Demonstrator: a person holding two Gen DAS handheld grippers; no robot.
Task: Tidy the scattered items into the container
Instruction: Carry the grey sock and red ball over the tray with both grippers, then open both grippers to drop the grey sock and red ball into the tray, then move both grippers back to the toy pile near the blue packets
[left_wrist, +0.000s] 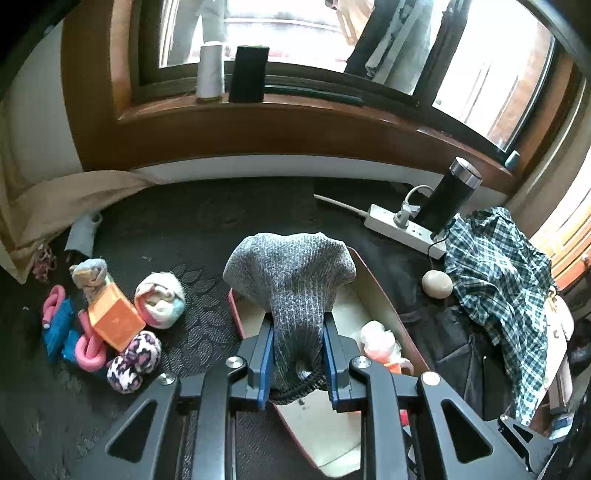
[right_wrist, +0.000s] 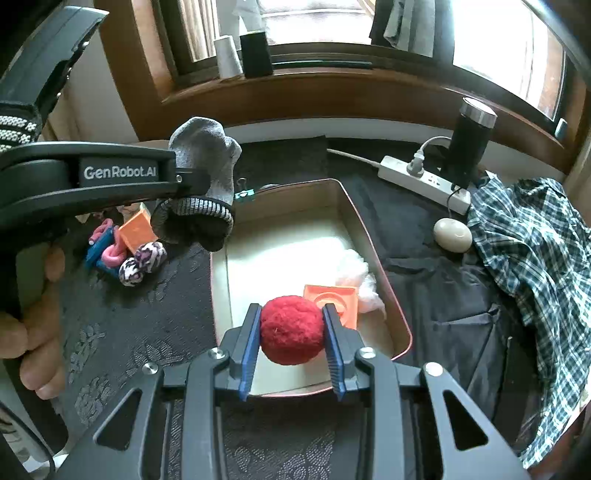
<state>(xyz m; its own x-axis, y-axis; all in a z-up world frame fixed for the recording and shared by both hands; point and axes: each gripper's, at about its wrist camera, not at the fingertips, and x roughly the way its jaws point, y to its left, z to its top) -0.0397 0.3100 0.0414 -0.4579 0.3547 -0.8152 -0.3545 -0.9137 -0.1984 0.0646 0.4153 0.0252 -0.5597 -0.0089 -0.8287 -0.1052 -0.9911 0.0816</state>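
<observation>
A dark patterned bench (right_wrist: 122, 325) stands beneath a wood-framed window, with a white spool (left_wrist: 209, 70) and a black box (left_wrist: 248, 74) on the sill. At the bench's middle lies the container (right_wrist: 347, 206), a shallow tray with a pale floor and reddish rim.

The left tongs (left_wrist: 298, 363) are pinching a grey knit sock (left_wrist: 291, 280), which hangs above the tray's 9 o'clock edge; in the right wrist view the same tongs reach in from 9 o'clock, with a hand (right_wrist: 35, 332) on the handle.

The right tongs (right_wrist: 292, 334) are clamped on a red fuzzy ball (right_wrist: 291, 328), held over the tray's 6 o'clock end. Inside the tray, at about 4 o'clock, sit an orange block (right_wrist: 341, 299) and a white fluffy tuft (right_wrist: 360, 273).

Still loose on the bench at 9 o'clock of the tray: another orange block (left_wrist: 114, 321), a pastel rolled sock (left_wrist: 160, 299), a leopard-print pair (left_wrist: 135, 362), pink loops (left_wrist: 88, 349) and blue pieces (left_wrist: 57, 328), all bunched together.

At 2 o'clock of the tray are a white power strip (right_wrist: 424, 182), a black flask (right_wrist: 471, 142), a beige oval object (right_wrist: 452, 234) and a plaid shirt (right_wrist: 535, 251).
</observation>
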